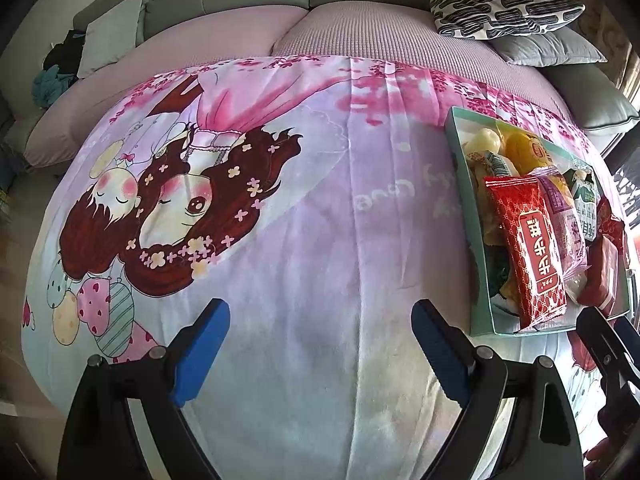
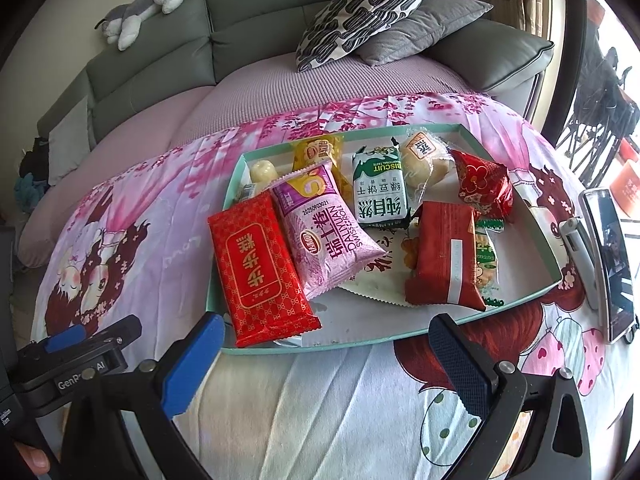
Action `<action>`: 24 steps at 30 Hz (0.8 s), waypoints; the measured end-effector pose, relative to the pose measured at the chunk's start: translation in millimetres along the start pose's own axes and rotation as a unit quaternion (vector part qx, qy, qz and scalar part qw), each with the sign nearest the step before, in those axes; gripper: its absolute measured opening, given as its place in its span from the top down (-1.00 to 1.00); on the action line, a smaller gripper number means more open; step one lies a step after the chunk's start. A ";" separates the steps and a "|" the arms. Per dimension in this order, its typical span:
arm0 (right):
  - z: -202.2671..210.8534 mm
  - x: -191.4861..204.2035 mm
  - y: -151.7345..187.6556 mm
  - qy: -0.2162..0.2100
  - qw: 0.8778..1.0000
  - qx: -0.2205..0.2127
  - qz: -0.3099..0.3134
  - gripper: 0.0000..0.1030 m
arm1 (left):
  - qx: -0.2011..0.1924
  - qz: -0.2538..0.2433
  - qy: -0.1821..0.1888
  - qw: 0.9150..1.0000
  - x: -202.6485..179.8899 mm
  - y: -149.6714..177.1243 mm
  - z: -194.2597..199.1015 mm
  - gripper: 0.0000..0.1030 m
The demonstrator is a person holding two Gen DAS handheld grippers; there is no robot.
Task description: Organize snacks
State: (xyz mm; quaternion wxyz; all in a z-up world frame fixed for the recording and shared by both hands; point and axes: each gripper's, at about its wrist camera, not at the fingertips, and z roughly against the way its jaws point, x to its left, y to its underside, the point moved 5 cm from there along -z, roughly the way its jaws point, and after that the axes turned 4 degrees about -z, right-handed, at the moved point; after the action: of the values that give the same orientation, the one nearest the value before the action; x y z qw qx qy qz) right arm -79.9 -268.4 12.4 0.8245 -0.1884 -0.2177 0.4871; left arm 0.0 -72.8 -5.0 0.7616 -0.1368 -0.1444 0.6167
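A patterned cushion (image 2: 362,10) leans on a grey cushion (image 2: 424,32); a phone (image 2: 614,264) lies right.

A home living room: grey sofa (image 2: 168,60), patterned cushion (image 2: 360,12), plush toy (image 2: 148,4)

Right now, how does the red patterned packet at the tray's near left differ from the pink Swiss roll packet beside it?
The red patterned packet is flat and gold-latticed with a framed label; the pink Swiss roll packet is puffy, with printed Latin text. The red one overhangs the tray's near rim; the pink one lies farther in. Both are sealed, side by side, with neither tongs touching them.
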 end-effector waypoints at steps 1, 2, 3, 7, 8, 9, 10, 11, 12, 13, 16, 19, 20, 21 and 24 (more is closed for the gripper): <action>0.1 -0.1 0.0 0.000 1.000 0.000 0.000 -1.00 | 0.000 0.000 0.000 1.000 -0.2 0.0 0.0 -0.79; 0.1 -0.2 -0.1 0.000 1.000 0.000 0.000 -1.00 | 0.000 0.000 0.000 1.000 -0.4 0.1 0.0 -0.79; -0.1 -0.3 -0.1 0.000 1.000 0.000 0.000 -1.00 | 0.000 0.000 0.000 1.000 -0.5 0.2 -0.1 -0.79; -0.8 -1.4 0.0 0.002 1.000 0.002 -0.003 -1.00 | 0.001 0.001 -0.001 1.000 -0.2 0.3 -0.4 -0.79; -0.8 -1.7 0.0 0.002 1.000 0.002 -0.004 -1.00 | 0.001 0.001 -0.001 1.000 -0.2 0.4 -0.4 -0.79; -0.8 -1.9 0.0 0.002 1.000 0.002 -0.004 -1.00 | 0.001 0.001 -0.001 1.000 -0.2 0.4 -0.4 -0.79; -0.8 -1.9 -0.1 0.002 1.000 0.002 -0.004 -1.00 | 0.001 0.001 -0.001 1.000 0.0 0.4 -0.3 -0.79; -1.1 -2.0 -0.1 0.002 1.000 0.002 -0.004 -1.00 | 0.001 0.001 -0.001 1.000 0.0 0.5 -0.4 -0.79; -1.0 -2.1 0.0 0.002 1.000 0.002 -0.004 -1.00 | 0.001 0.001 -0.001 1.000 0.0 0.5 -0.5 -0.79; -1.1 -2.3 0.0 0.002 1.000 0.002 -0.004 -1.00 | 0.001 0.001 -0.001 1.000 0.1 0.5 -0.6 -0.79; -1.4 -2.5 0.2 0.003 1.000 0.003 -0.005 -1.00 | 0.002 0.001 -0.001 1.000 0.3 0.6 -0.9 -0.79; -1.8 -2.9 0.3 0.004 1.000 0.003 -0.006 -1.00 | 0.002 0.000 -0.001 1.000 0.7 0.6 -1.2 -0.79; -1.8 -3.0 0.3 0.003 1.000 0.003 -0.006 -1.00 | 0.001 0.000 0.000 1.000 0.9 0.6 -1.3 -0.79; -2.1 -3.2 0.5 0.003 1.000 0.004 -0.006 -1.00 | 0.002 0.000 0.000 1.000 0.8 0.3 -1.4 -0.79; -2.5 -3.2 1.0 0.004 1.000 0.004 -0.006 -1.00 | 0.002 -0.001 0.000 1.000 0.6 -0.7 -1.5 -0.79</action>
State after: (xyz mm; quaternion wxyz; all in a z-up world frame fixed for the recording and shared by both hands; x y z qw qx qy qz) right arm -80.7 -271.0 9.3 0.8291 -0.1853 -0.2138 0.4822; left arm 1.4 -72.4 -6.1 0.7622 -0.1351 -0.1438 0.6165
